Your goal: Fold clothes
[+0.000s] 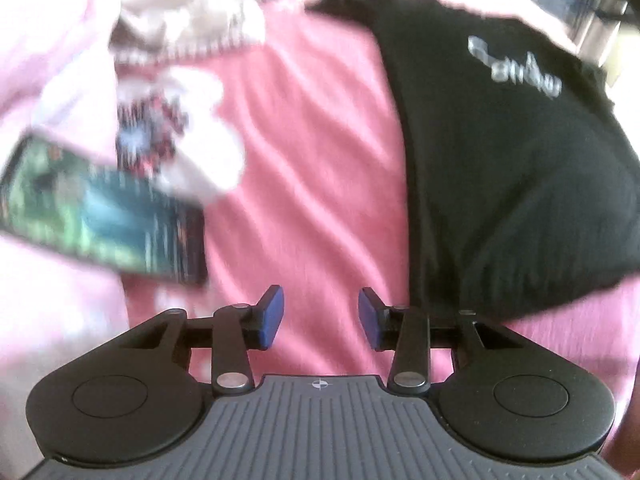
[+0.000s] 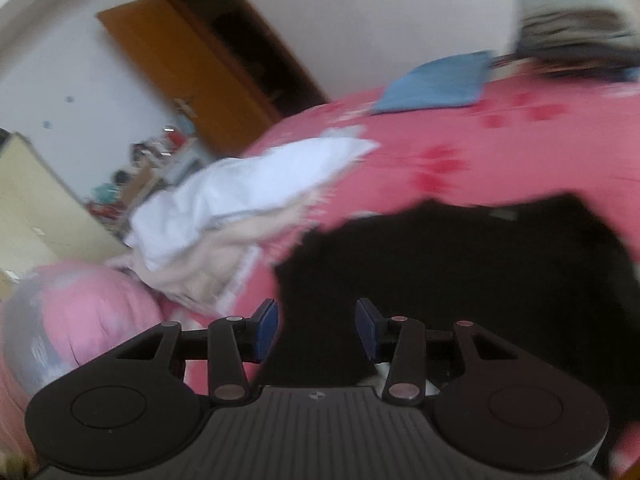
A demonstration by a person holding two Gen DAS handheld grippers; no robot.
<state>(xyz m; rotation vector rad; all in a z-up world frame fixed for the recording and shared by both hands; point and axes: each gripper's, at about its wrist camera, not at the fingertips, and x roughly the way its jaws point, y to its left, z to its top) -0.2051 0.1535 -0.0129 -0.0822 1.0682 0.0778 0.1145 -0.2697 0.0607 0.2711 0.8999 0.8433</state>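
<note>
pink bed (image 1: 320, 160) (black garment (image 1: 500, 180), phone (image 1: 100, 208))

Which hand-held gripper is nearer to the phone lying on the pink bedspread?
Left. The left hand-held gripper hovers open over the bedspread, with the phone just to its left. The right hand-held gripper hovers open over the black garment; its view shows no phone.

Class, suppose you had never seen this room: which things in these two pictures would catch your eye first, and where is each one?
The black garment with pale lettering lies on the pink bedspread, filling the right of the left wrist view. A phone with a lit screen lies at the left. In the right wrist view, a heap of white and cream clothes sits left of centre.
</note>
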